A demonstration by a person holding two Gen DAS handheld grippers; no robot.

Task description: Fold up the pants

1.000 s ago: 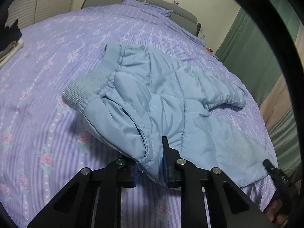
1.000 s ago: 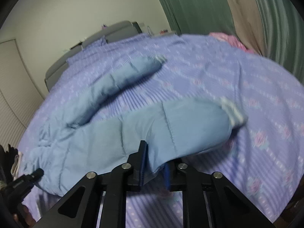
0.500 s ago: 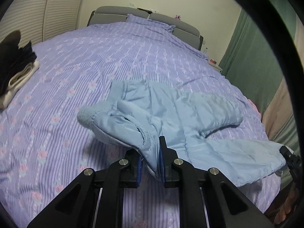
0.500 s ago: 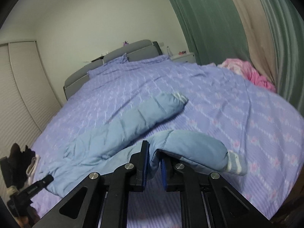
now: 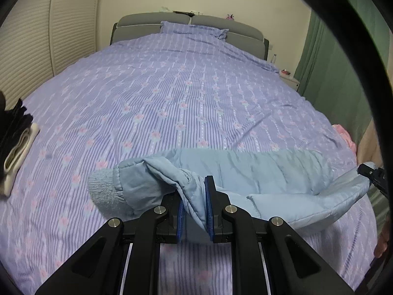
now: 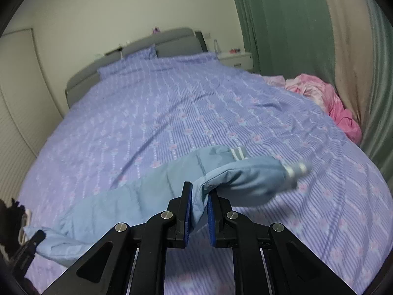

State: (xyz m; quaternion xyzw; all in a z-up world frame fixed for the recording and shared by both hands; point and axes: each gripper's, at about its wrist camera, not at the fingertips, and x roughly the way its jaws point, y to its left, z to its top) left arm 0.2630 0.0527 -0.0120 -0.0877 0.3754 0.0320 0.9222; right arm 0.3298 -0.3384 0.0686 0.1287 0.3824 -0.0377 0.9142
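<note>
**Ana:** Left wrist view first, nearest thing: the left gripper (image 5: 194,206) has its blue pads clamped on a fold of the pants (image 5: 245,172) near the ribbed waistband (image 5: 103,191). Why there?

**Ben:** Probably to carry the waist end clear of the bed (image 5: 172,98), so the fabric hangs and straightens instead of dragging.

**Ana:** And the other end?

**Ben:** In the right wrist view the right gripper (image 6: 199,211) is pinched shut on the leg fabric just short of the striped cuff (image 6: 294,168). The pants (image 6: 147,196) stretch between the two grips, sagging in the middle, near the foot of the bed (image 6: 184,110).

**Ana:** Farther off?

**Ben:** Dark folded clothes (image 5: 14,142) at the left edge, a pink heap (image 6: 324,98) by the curtain (image 6: 282,24), then pillow (image 5: 194,29) and headboard (image 5: 221,24). I judge the open bedspread ahead is kept free for laying the pants down.
</note>
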